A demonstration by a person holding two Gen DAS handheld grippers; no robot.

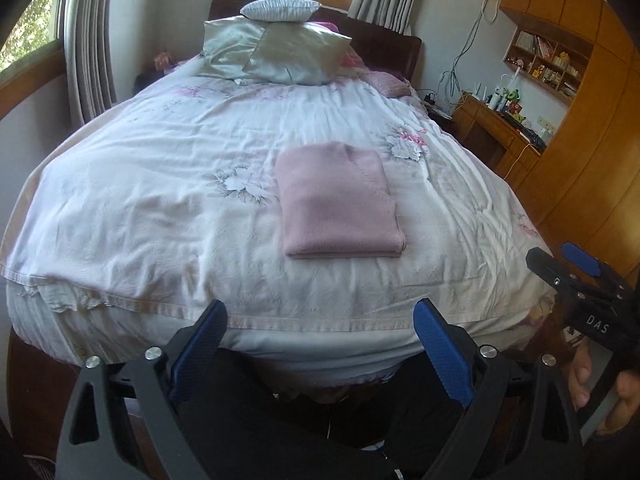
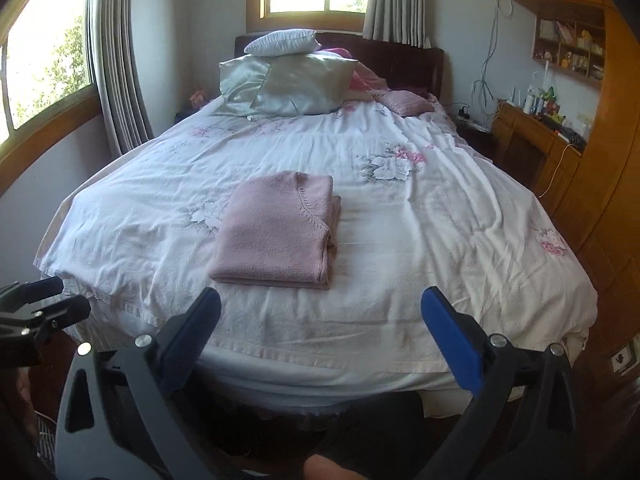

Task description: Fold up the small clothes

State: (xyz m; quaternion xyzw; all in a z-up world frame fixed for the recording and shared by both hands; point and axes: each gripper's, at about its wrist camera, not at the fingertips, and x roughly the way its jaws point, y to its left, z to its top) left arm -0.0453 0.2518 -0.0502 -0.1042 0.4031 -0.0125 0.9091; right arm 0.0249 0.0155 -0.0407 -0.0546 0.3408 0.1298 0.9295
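Note:
A pink knitted sweater [image 1: 338, 200] [image 2: 278, 228] lies folded into a neat rectangle on the white floral bedspread [image 1: 160, 200] [image 2: 400, 260], near the foot of the bed. My left gripper [image 1: 320, 322] hovers open over the bed's foot edge, well short of the sweater, with nothing between its blue pads. My right gripper [image 2: 322, 308] is open too, just in front of the sweater's near edge, empty. The right gripper also shows at the right edge of the left wrist view [image 1: 560, 258]; the left gripper appears at the left edge of the right wrist view [image 2: 60, 294].
Pillows [image 1: 280, 48] [image 2: 288, 76] are piled at the headboard. A wooden desk [image 1: 500, 128] [image 2: 532, 136] and wardrobe [image 1: 592, 160] stand right of the bed; curtained windows are to the left and behind. A hand [image 1: 584, 376] holds the right gripper.

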